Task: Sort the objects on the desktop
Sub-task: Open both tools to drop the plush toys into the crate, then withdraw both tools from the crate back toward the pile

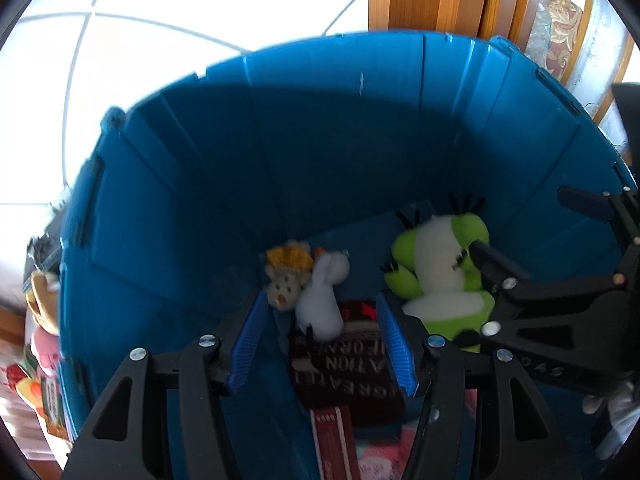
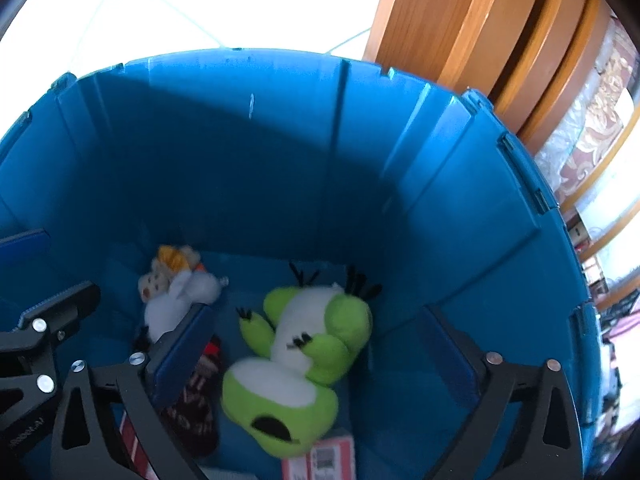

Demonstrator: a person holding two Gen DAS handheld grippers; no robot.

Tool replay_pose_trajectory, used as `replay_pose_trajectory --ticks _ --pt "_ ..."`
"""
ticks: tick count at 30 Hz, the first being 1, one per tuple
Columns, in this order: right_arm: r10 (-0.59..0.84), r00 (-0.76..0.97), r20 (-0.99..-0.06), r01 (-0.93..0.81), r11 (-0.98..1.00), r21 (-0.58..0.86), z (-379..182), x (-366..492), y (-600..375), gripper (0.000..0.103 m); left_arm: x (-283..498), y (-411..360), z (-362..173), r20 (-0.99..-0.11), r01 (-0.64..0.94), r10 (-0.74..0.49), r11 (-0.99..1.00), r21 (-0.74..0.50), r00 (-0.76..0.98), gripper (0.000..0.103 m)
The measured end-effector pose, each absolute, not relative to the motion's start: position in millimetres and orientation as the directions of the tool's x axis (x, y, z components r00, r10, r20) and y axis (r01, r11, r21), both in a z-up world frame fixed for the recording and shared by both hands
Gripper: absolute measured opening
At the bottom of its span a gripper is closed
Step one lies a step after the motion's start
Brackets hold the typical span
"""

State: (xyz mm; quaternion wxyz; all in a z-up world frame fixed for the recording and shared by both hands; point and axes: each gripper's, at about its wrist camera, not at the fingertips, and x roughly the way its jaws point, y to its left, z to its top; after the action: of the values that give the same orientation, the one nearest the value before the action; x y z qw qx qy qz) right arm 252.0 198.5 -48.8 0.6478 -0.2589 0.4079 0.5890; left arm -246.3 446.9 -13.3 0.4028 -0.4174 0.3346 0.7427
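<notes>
Jaws of both grippers parted, nothing clamped between them. Left gripper (image 1: 322,344) poised inside the blue plastic bin (image 1: 340,128), ribbed blue pads (image 1: 394,344) on black angular arms fixed with silver rivets. Right gripper (image 2: 320,360) spread wider, over the green plush toy (image 2: 304,356), flat blue pads (image 2: 180,356) either side of it and not touching it, as far as could be seen.

Lay on the bin floor, that green plush toy: soft, rounded, lime-green limbs around a white belly, black felt tufts at the feet and a black oval patch low on its body. Looked fuzzy and slightly blurred in the right wrist view.

Sat near the far left corner of the floor, a small white plush animal (image 1: 320,300), smooth and elongated, leaning against a tiny cream doll with yellow yarn hair (image 1: 286,276). Touched each other, both well apart from the green toy.

Lay beneath the left gripper, a dark maroon fabric item with pale printed lettering (image 1: 344,372), woven-looking, partly under the white plush. Showed beside it, a red and white strip (image 1: 334,440); at the bottom edge of the right wrist view, a red carton with a barcode label (image 2: 332,458) just beside the green toy.

Rose steeply, the bin's walls, glossy and panelled with vertical ridges. Stood behind the rim, a varnished wooden post (image 2: 460,20).
</notes>
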Motion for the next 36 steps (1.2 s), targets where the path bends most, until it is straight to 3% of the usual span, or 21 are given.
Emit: replay_pose_trajectory --ticks 6,17,28,36 --pt "0.509 -0.053 -0.859 -0.977 0.150 0.149 -36 255 179 0.103 -223 419 9 -0.891 -0.897 0.335 -0.416 0.151 -0.306 0.056" --pt "0.598 -0.065 -0.799 -0.989 0.066 0.129 36 229 97 0.103 -181 332 77 -0.833 -0.929 0.474 -0.350 0.118 -0.284 0.056" --pt "0.703 -0.031 -0.711 -0.994 0.051 0.094 99 176 24 0.103 -179 241 122 -0.763 -0.938 0.577 -0.329 0.107 -0.290 0.056" --pt "0.809 -0.023 -0.587 -0.994 0.045 0.101 143 115 -16 0.103 -212 157 140 -0.678 -0.901 0.623 -0.408 0.145 -0.391 0.056"
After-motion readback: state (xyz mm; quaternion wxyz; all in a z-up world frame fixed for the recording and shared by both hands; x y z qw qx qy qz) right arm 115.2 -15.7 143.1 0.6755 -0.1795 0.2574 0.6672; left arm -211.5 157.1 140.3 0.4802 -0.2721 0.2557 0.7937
